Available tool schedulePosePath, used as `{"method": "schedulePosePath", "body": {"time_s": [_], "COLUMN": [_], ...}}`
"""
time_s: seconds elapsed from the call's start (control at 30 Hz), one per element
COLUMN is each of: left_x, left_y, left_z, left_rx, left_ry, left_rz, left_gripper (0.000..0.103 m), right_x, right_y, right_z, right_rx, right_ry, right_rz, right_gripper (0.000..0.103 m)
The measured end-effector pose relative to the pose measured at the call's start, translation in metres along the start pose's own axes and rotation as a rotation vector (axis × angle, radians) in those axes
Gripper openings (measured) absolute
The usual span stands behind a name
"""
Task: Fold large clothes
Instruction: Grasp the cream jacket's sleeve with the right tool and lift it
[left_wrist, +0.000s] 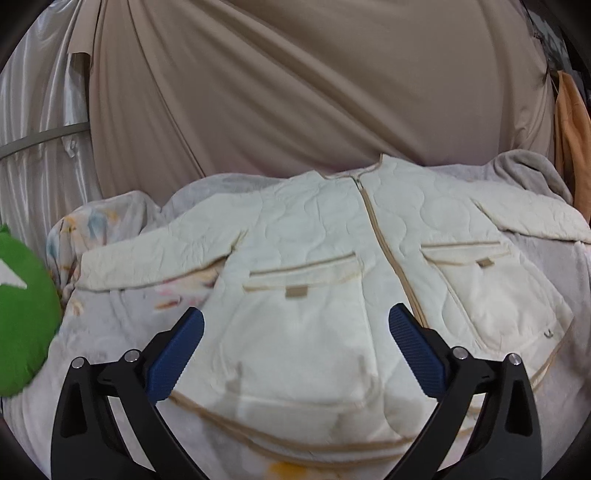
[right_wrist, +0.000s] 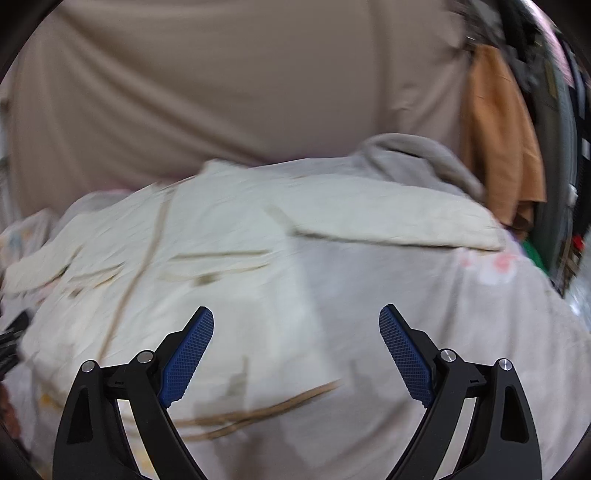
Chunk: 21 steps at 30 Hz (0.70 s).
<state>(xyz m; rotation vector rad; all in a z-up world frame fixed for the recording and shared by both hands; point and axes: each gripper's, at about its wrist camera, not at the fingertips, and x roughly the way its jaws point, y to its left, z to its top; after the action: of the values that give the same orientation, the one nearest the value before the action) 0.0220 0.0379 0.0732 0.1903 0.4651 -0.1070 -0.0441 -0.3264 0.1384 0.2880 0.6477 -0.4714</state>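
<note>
While the pale blanket (left_wrist: 535, 280) covers the bed, the cream quilted jacket (left_wrist: 317, 236) lies flat on it, zipped, sleeves spread. It looks soft, light and puffy; cuffs or hem corners suit gripping. The left gripper (left_wrist: 295, 354) and right gripper (right_wrist: 295, 354) gape wide, holding nothing.

Surface: bed covered by a pale flower-print blanket (left_wrist: 122, 332)
On it: cream quilted jacket (left_wrist: 314, 258) spread flat, front up, sleeves out
Left edge: green pillow (left_wrist: 26, 314)
</note>
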Motion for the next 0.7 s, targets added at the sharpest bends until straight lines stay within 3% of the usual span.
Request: {"method": "schedulePosePath", "body": {"time_s": [0.13, 0.27, 0.43, 0.53, 0.6, 0.7], "left_x": [0.025, 0.056, 0.096, 0.116, 0.126, 0.134], "left_y": [0.016, 0.027, 0.034, 0.037, 0.039, 0.044], "left_z": [0.022, 0.036, 0.046, 0.051, 0.054, 0.061], "left_rx": [-0.032, -0.079, -0.121, -0.143, -0.152, -0.160], "left_ry": [0.032, 0.055, 0.098, 0.129, 0.140, 0.140], "left_rz": [-0.022, -0.042, -0.063, -0.077, -0.077, -0.071], "left_gripper": [0.098, 0.098, 0.098, 0.098, 0.098, 0.098], "right_x": [0.065, 0.120, 0.173, 0.196, 0.200, 0.191], "right_y": [-0.102, -0.181, -0.229, -0.233, -0.225, -0.182], "right_z": [0.041, 0.055, 0.059, 0.068, 0.082, 0.126], "right_rx": [0.227, 0.384, 0.558, 0.604, 0.604, 0.503], "right_ry": [0.064, 0.108, 0.153, 0.151, 0.117, 0.024], "right_rz": [-0.067, -0.138, -0.064, -0.049, -0.065, -0.019], "right_gripper": [0.089, 0.087, 0.085, 0.056, 0.027, 0.010]}}
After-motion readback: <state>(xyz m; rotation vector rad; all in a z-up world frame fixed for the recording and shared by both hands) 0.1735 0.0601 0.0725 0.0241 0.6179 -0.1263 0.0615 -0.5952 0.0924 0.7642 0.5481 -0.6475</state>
